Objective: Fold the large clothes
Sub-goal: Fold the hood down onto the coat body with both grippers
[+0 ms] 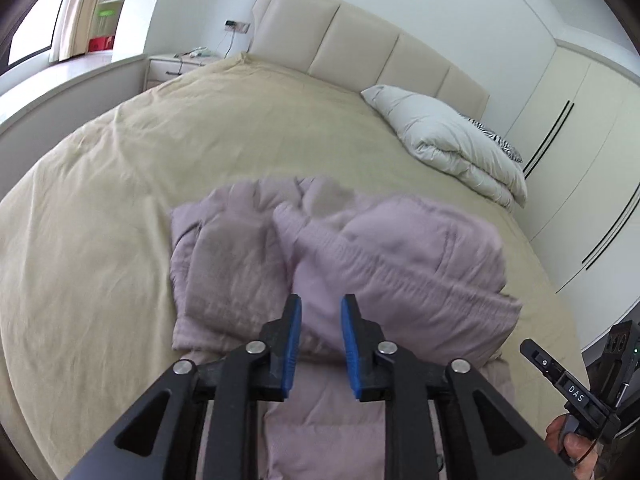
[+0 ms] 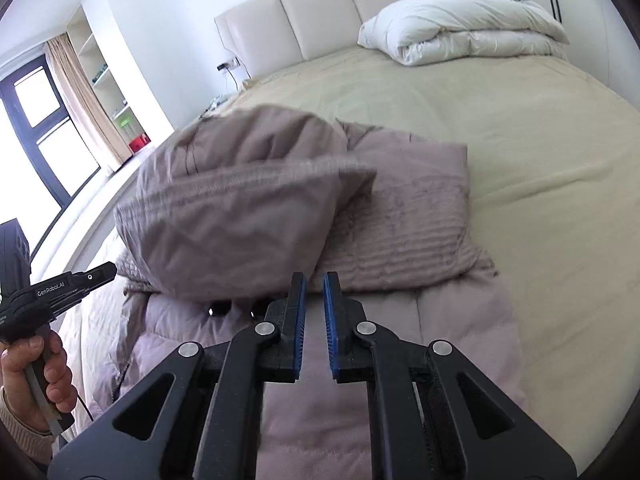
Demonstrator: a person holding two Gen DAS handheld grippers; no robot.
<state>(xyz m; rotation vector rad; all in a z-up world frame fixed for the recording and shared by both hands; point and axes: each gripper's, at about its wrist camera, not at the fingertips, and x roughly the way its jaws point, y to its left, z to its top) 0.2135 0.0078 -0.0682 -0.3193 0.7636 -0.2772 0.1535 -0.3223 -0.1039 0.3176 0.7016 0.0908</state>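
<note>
A lilac padded jacket (image 1: 360,248) lies bunched on the beige bed (image 1: 100,200), its ribbed hem folded up over the body. My left gripper (image 1: 321,300) hovers just above the near part of it, blue pads apart, nothing between them. In the right wrist view the same jacket (image 2: 248,208) shows a puffed fold lying over a flatter ribbed part. My right gripper (image 2: 315,278) hangs over its near edge, pads almost together and empty. A hand holds the left gripper at the left edge (image 2: 80,276). The right gripper shows low on the right (image 1: 560,376).
A folded white duvet (image 1: 452,140) with a zebra-patterned pillow behind it sits at the head of the bed by the padded headboard (image 1: 360,40). White wardrobe doors (image 1: 580,160) run along the right. A nightstand (image 1: 172,66) and a window stand far left.
</note>
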